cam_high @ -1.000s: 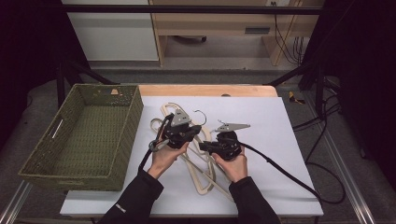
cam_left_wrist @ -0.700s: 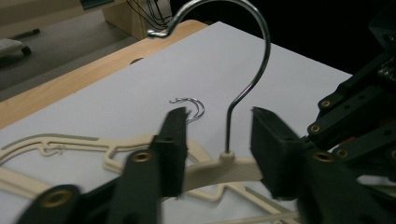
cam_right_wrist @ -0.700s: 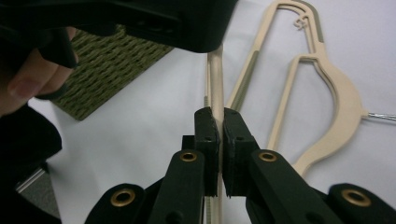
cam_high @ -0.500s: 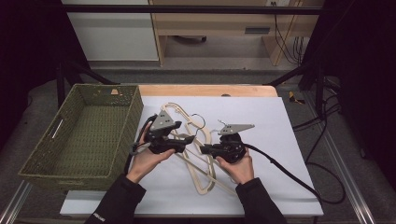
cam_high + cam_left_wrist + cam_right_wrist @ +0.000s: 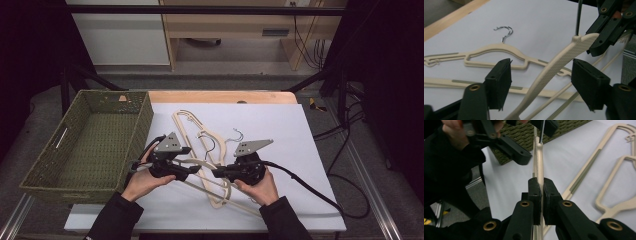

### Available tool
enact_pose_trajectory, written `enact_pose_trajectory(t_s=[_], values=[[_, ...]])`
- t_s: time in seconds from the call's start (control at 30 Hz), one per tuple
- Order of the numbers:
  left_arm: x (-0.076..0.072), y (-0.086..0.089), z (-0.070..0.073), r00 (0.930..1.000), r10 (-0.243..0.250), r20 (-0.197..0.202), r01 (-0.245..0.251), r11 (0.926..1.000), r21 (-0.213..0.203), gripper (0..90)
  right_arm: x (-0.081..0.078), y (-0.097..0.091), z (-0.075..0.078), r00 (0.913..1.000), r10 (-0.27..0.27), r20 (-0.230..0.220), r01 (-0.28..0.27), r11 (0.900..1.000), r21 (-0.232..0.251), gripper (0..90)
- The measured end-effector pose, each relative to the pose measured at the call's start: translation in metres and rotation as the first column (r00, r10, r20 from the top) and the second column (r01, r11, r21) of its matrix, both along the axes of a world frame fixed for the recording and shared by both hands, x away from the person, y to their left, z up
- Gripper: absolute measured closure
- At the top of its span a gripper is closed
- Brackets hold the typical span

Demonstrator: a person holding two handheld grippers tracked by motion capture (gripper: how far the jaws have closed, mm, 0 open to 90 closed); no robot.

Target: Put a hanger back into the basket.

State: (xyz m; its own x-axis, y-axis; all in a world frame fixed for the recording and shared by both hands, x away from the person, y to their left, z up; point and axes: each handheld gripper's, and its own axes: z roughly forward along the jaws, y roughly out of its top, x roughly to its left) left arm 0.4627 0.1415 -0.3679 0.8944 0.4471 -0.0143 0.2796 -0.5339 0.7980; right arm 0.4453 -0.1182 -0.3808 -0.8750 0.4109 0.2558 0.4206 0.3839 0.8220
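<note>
Since the right gripper [image 5: 541, 195] has its jaws clamped tight on the lifted hanger [image 5: 538, 160], raised off the white surface [image 5: 280, 125] by the basket [image 5: 95, 145], I'd hold that steady. Left gripper [image 5: 541, 82] has just been easing its jaws narrower, yet they straddle the arm untouched, so center it before squeezing.

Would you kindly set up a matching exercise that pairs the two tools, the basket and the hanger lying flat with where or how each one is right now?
Things:
1. left tool
2. right tool
3. green woven basket
4. flat hanger with silver hook

States:
A. lies on the white sheet, untouched
B. clamped on the raised cream hanger
C. stands at the table's left side
D. jaws apart around the raised hanger's arm, having just been closing a little

Pairs: 1-D, 2-B, 3-C, 4-A
</note>
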Motion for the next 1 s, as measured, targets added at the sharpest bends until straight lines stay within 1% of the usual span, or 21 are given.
enact_pose_trajectory(t_s=[0.07,0.1,0.17,0.2,0.23,0.3,0.33,0.37,0.43,0.47,0.5,0.53,0.57,0.63,0.67,0.7,0.83,0.87,0.9,0.93,1.0], values=[[-0.001,-0.002,-0.002,0.9997,-0.015,-0.018,0.015,0.9998,0.008,37.9,-0.001,0.0,-0.001,0.9999,0.014,0.002,-0.014,0.9998,-0.01,87.0],[-0.001,-0.003,-0.004,0.9998,-0.018,-0.013,0.018,0.9995,0.028,42.9,-0.002,0.0,-0.001,0.9998,0.019,0.005,-0.019,0.9997,-0.015,87.0],[-0.002,-0.003,-0.006,0.9988,-0.036,-0.034,0.037,0.9987,0.035,50.3,-0.002,0.0,-0.002,0.9993,0.037,0.005,-0.037,0.9991,-0.02,87.0],[-0.003,-0.003,-0.008,0.9981,-0.047,-0.041,0.049,0.998,0.04,55.8,-0.003,0.0,-0.002,0.9989,0.047,0.0,-0.047,0.9987,-0.018,87.0],[-0.004,-0.003,-0.009,0.9982,-0.047,-0.038,0.049,0.9977,0.047,58.8,-0.003,0.001,-0.002,0.9986,0.052,-0.004,-0.052,0.9984,-0.02,87.0],[-0.005,-0.002,-0.01,0.9971,-0.071,-0.027,0.074,0.9917,0.105,62.8,-0.004,0.001,-0.003,0.9982,0.059,-0.011,-0.059,0.9978,-0.03,86.9],[-0.007,-0.003,-0.011,0.9974,-0.065,-0.031,0.068,0.9931,0.095,64.0,-0.003,0.001,-0.004,0.9979,0.064,-0.012,-0.065,0.9973,-0.035,86.8],[-0.008,-0.001,-0.011,0.9969,-0.074,-0.027,0.077,0.9901,0.118,64.9,-0.004,0.001,-0.004,0.9975,0.07,-0.012,-0.071,0.9968,-0.037,86.4],[-0.011,0.0,-0.011,0.9976,-0.064,-0.029,0.067,0.9911,0.115,67.4,-0.005,0.002,-0.005,0.9982,0.058,0.013,-0.058,0.9971,-0.049,83.6],[-0.012,-0.001,-0.012,0.9977,-0.056,-0.038,0.06,0.9936,0.096,69.8,-0.007,0.002,-0.005,0.9982,0.038,0.046,-0.035,0.9975,-0.061,80.0],[-0.013,-0.001,-0.012,0.9965,-0.063,-0.055,0.068,0.9934,0.092,72.3,-0.008,0.002,-0.005,0.9971,0.009,0.076,-0.004,0.9976,-0.069,75.5],[-0.014,-0.001,-0.012,0.9958,-0.066,-0.064,0.072,0.9928,0.096,74.4,-0.01,0.002,-0.006,0.9949,-0.012,0.1,0.019,0.9968,-0.077,73.1],[-0.015,-0.002,-0.011,0.9964,-0.062,-0.058,0.068,0.9927,0.1,75.6,-0.012,0.003,-0.007,0.992,-0.03,0.123,0.04,0.9957,-0.083,70.5],[-0.018,-0.003,-0.009,0.9962,-0.065,-0.058,0.071,0.9911,0.113,77.3,-0.013,0.004,-0.01,0.9887,-0.04,0.145,0.053,0.9947,-0.088,64.6],[-0.021,-0.004,-0.009,0.9956,-0.061,-0.071,0.067,0.9941,0.085,78.4,-0.014,0.005,-0.011,0.9873,-0.04,0.154,0.054,0.9943,-0.092,61.3],[-0.023,-0.004,-0.008,0.9944,-0.068,-0.081,0.074,0.9944,0.076,80.0,-0.015,0.005,-0.012,0.9833,-0.047,0.176,0.065,0.9933,-0.096,58.0],[-0.031,-0.005,-0.007,0.9938,-0.063,-0.091,0.067,0.9969,0.041,84.9,-0.017,0.002,-0.011,0.9749,-0.081,0.207,0.096,0.9931,-0.066,46.7],[-0.033,-0.004,-0.007,0.9956,-0.047,-0.082,0.05,0.9977,0.046,85.7,-0.017,0.0,-0.01,0.9724,-0.096,0.213,0.11,0.9922,-0.058,43.4],[-0.034,-0.003,-0.007,0.9975,-0.026,-0.066,0.03,0.9977,0.06,85.9,-0.017,-0.003,-0.009,0.9694,-0.109,0.22,0.123,0.9912,-0.048,40.9],[-0.035,-0.001,-0.007,0.9981,-0.008,-0.062,0.012,0.998,0.063,85.9,-0.017,-0.007,-0.008,0.9681,-0.119,0.221,0.13,0.9909,-0.036,39.3],[-0.034,0.004,-0.006,0.9975,0.02,-0.068,-0.017,0.9992,0.038,85.9,-0.017,-0.016,-0.005,0.9642,-0.154,0.216,0.158,0.9875,-0.001,34.1]])
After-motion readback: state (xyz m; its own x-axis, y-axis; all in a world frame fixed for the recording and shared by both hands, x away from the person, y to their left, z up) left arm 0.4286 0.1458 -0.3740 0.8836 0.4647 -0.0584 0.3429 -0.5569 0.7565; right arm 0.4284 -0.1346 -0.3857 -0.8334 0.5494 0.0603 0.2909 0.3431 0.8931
